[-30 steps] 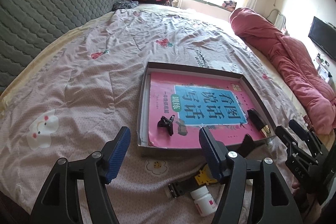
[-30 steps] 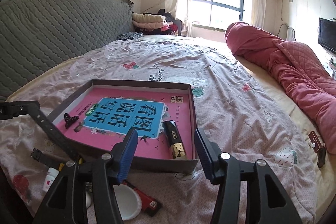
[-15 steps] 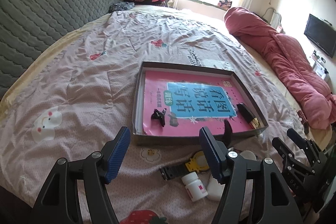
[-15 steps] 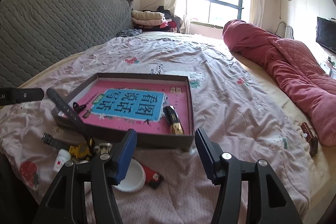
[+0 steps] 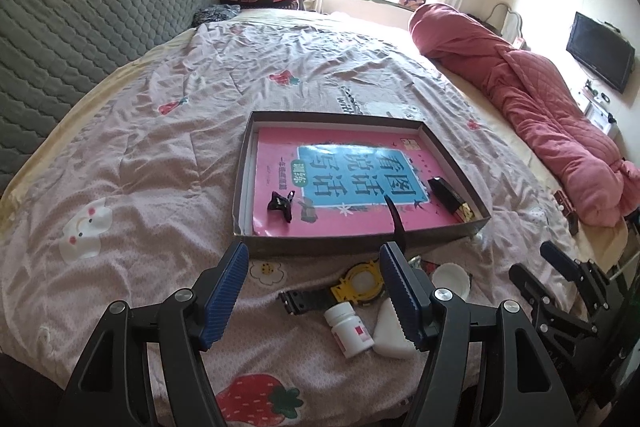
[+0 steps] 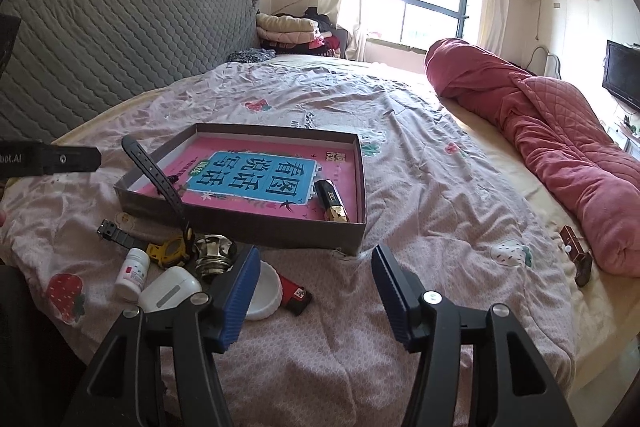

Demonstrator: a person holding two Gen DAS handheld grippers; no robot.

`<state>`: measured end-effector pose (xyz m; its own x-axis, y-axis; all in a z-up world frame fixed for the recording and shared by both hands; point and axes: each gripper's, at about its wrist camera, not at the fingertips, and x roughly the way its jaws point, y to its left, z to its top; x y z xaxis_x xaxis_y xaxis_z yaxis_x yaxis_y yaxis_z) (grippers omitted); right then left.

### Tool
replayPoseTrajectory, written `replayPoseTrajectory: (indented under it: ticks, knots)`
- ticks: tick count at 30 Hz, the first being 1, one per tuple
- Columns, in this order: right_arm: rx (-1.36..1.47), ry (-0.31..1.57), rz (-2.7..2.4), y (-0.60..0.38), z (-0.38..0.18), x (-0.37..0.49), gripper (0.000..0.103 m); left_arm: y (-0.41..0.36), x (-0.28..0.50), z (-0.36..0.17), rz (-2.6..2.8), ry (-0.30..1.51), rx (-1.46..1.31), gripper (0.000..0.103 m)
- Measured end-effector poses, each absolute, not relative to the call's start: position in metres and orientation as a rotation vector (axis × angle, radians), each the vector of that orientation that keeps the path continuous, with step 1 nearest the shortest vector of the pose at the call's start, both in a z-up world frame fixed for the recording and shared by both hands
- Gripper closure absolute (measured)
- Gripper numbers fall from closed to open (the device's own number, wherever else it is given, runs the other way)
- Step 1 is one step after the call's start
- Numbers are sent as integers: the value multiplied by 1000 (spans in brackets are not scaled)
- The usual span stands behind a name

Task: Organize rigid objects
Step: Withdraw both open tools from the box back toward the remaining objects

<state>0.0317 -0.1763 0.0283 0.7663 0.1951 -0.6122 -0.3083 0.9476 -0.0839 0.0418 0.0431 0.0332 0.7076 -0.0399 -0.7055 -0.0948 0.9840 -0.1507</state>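
Note:
A shallow brown box point(image 5: 360, 241) lies on the bed with a pink book point(image 5: 280, 171) in it. On the book rest a black hair clip point(image 5: 282, 205) and a black-and-gold lighter point(image 5: 450, 197). In front of the box lie a yellow watch point(image 5: 360, 283), a white pill bottle point(image 5: 350, 331), a white case point(image 6: 170, 289), a metal knob point(image 6: 214, 255), a white lid point(image 6: 266, 291) and a red lighter point(image 6: 296, 293). My left gripper point(image 5: 313, 259) hangs open and empty above the watch. My right gripper point(image 6: 316, 255) is open and empty, just right of the lid.
A rolled red quilt point(image 6: 560, 147) lies along the bed's right side, with a small brown object point(image 6: 574, 247) beside it. A grey padded headboard point(image 5: 80, 27) runs along the left. The watch's strap point(image 6: 156, 175) sticks up over the box's front wall. The bed edge is close below both grippers.
Both grippers have drawn back from the box toward the bed's near edge. The loose items in front of the box have come into fuller view. Nothing was picked up.

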Motion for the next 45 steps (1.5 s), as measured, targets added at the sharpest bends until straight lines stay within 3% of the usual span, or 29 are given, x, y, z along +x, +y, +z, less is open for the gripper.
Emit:
replayPoseTrajectory:
  ticks: [45]
  knots:
    - [-249,673,374,-156,24,9,45,14,26,-13,-11,1007,-139,33]
